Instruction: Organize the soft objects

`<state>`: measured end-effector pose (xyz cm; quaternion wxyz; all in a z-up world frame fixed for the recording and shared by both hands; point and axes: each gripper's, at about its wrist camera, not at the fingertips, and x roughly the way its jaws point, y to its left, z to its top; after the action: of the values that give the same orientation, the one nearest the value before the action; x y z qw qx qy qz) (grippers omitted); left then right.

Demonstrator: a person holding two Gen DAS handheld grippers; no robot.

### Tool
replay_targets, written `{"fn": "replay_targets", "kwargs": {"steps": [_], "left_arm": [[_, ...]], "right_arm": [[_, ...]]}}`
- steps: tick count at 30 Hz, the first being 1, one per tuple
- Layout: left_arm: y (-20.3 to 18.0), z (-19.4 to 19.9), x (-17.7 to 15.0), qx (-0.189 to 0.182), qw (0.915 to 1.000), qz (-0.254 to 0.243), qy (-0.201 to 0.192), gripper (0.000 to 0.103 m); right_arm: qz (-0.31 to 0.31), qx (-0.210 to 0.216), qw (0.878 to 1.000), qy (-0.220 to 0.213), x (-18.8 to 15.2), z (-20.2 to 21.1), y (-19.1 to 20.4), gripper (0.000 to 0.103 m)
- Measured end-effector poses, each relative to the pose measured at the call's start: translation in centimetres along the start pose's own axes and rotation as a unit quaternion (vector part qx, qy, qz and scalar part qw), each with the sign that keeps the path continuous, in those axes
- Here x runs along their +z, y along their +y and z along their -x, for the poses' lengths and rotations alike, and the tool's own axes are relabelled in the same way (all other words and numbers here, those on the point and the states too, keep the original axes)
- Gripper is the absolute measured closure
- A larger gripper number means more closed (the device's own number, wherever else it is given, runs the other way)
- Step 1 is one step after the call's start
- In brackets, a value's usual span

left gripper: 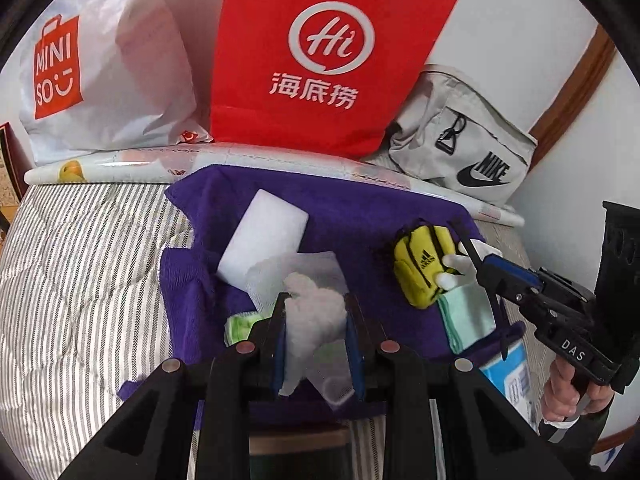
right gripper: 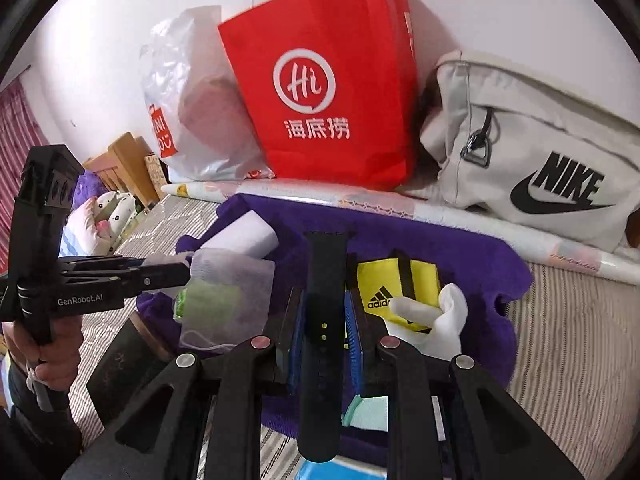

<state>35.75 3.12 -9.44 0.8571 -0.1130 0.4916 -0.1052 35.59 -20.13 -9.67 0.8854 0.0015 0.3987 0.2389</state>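
A purple towel [left gripper: 360, 216] lies spread on the striped bed. On it are a white sponge block [left gripper: 264, 236], a yellow mini backpack [left gripper: 420, 268], a white glove [right gripper: 444, 312] and a folded mint cloth [left gripper: 468, 316]. My left gripper [left gripper: 316, 308] is shut on the bunched top of a white mesh pouch [right gripper: 232, 292] with something green inside, held just above the towel. My right gripper [right gripper: 325, 292] is shut on a black watch strap [right gripper: 324, 272], which sticks up between its pads beside the yellow backpack [right gripper: 392, 284].
A red paper bag [left gripper: 320, 60], a white plastic shopping bag [left gripper: 104, 80] and a beige shoulder bag [right gripper: 540, 160] stand against the wall behind a long paper roll [left gripper: 120, 168]. A blue-white box [left gripper: 508, 372] and a dark jar [right gripper: 128, 356] lie at the towel's near edge.
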Motion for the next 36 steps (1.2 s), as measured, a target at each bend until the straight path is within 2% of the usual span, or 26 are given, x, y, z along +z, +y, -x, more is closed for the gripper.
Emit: {"fn": "replay_targets", "kwargs": {"steps": [6, 9, 25, 28, 30, 36], "left_arm": [[1.1, -1.3, 0.4, 0.000, 0.9999, 0.008, 0.007, 0.079], [1.4, -1.8, 0.7, 0.015, 0.9998, 0.006, 0.009, 0.079], [2.0, -2.5, 0.8, 0.005, 0.9997, 0.006, 0.024, 0.076], [2.2, -2.4, 0.8, -0.001, 0.9998, 0.005, 0.021, 0.071], [2.1, -2.4, 0.8, 0.000, 0.9997, 0.003, 0.024, 0.057], [2.1, -1.2, 0.5, 0.016, 0.9998, -0.001, 0.014, 0.043]], "right_arm": [[0.010, -0.010, 1.000, 0.022, -0.2, -1.8, 0.1, 0.083], [0.003, -0.015, 0.999, 0.037, -0.3, -2.7, -0.3, 0.083], [-0.017, -0.038, 0.996, 0.080, -0.3, -5.1, -1.5, 0.082], [-0.023, -0.039, 0.996, 0.082, -0.3, -5.2, -1.7, 0.082], [-0.025, -0.039, 0.996, 0.082, -0.3, -5.0, -1.8, 0.081], [-0.020, -0.044, 0.997, 0.066, -0.6, -2.8, -0.9, 0.066]]}}
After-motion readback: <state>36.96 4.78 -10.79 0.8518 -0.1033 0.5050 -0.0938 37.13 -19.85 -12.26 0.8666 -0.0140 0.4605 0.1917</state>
